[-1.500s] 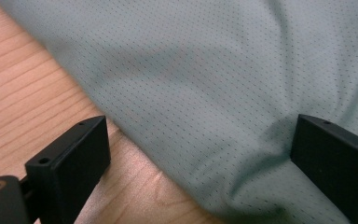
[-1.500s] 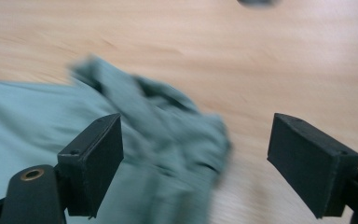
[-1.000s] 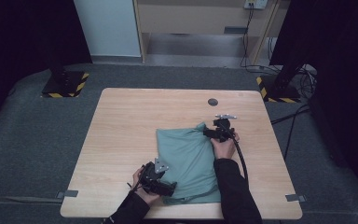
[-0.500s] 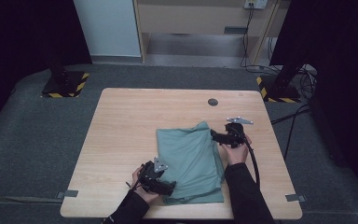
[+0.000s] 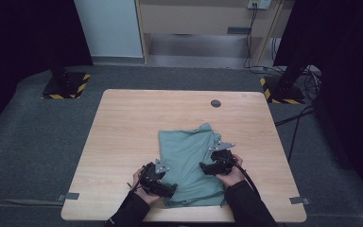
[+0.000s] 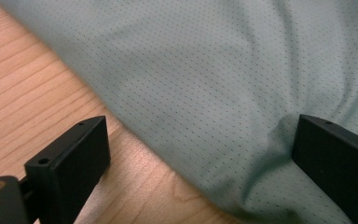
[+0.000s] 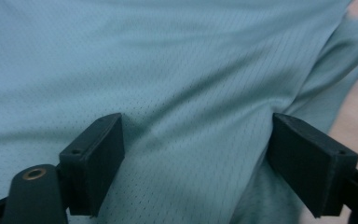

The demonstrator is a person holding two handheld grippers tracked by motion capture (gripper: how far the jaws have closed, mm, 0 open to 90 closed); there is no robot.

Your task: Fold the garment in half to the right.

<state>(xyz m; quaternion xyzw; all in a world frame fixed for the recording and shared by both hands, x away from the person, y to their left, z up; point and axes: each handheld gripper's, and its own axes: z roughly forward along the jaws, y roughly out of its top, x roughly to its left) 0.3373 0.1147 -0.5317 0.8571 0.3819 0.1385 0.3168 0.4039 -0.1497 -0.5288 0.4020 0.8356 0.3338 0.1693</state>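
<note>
Folded teal mesh shirt (image 5: 191, 163) lying near the front edge of the wooden table (image 5: 123, 123), right of centre; my left gripper (image 6: 200, 154) straddles its left hem, jaws wide, one on bare wood, seemingly to pinch that edge; my right gripper (image 7: 196, 149) rests wide apart on the fabric; cloth finely perforated, softly creased.

I'm looking at a muted teal mesh-knit folded garment (image 5: 189, 163) peppered with tiny dark pinholes, lying on the pale, streaky-grained wooden table (image 5: 132, 127). My black two-jaw left gripper (image 5: 168, 190) and black two-jaw right gripper (image 5: 203, 168) read pure matte against that teal.
</note>
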